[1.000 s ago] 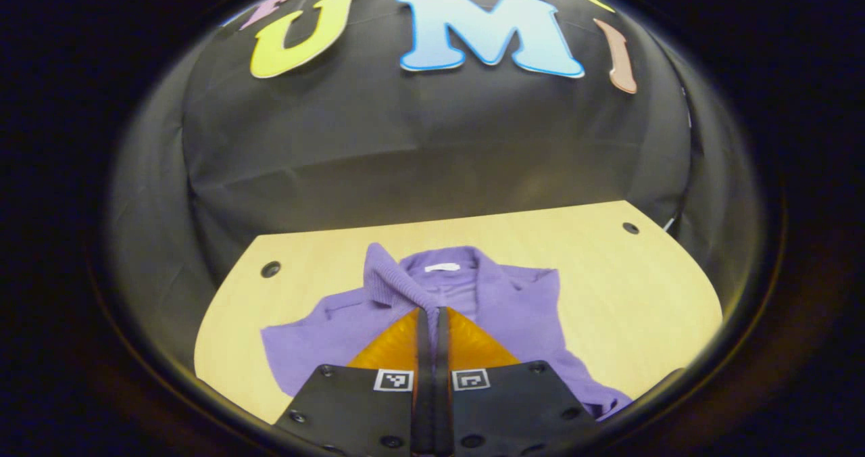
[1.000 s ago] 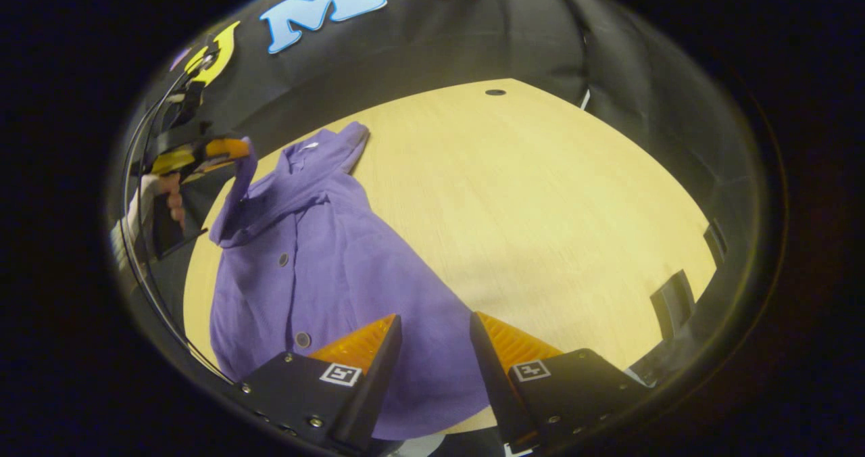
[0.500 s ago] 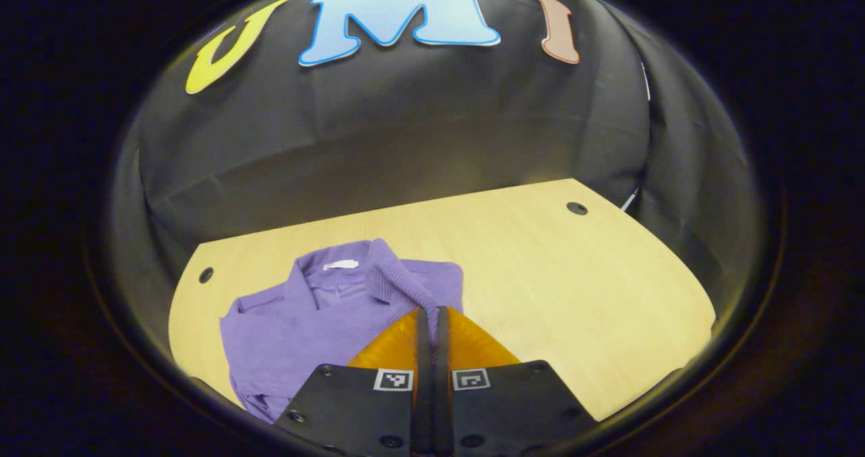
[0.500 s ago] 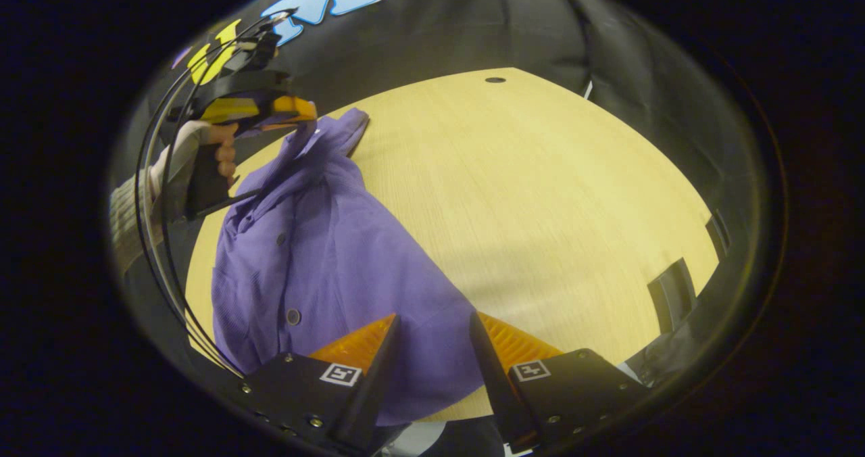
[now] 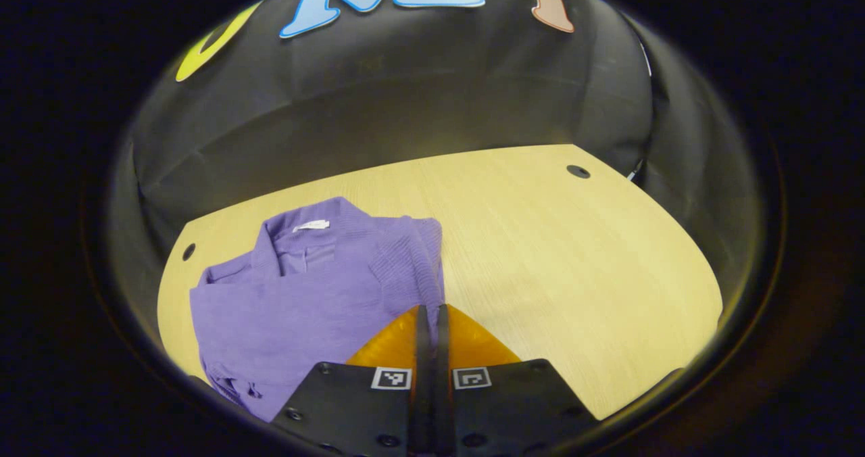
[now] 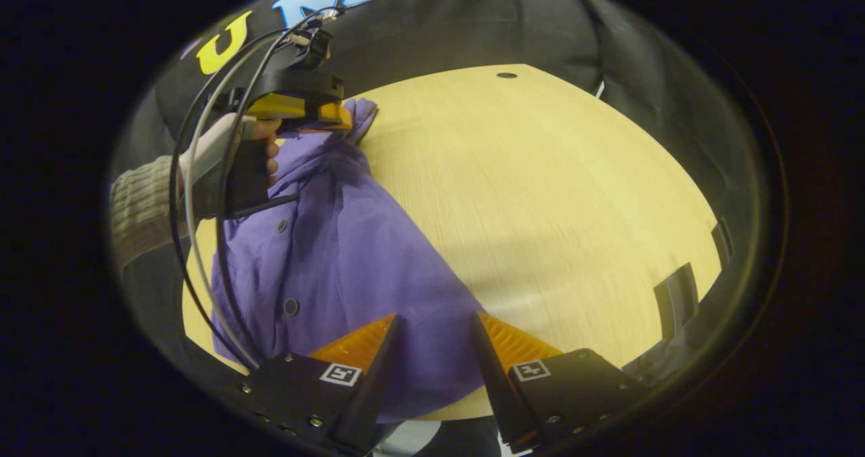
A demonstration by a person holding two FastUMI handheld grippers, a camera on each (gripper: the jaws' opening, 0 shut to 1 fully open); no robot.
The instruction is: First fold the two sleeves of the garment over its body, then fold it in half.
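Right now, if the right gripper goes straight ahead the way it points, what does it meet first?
Probably the garment: purple cloth lies directly past the open right gripper, then bare table. Its height above the cloth is unclear.

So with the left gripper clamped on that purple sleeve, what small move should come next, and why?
Probably lower a touch and open the left gripper. Its fingers are shut on the sleeve, which already lies folded across the purple garment. The right gripper hangs open over the hem, gripping nothing.
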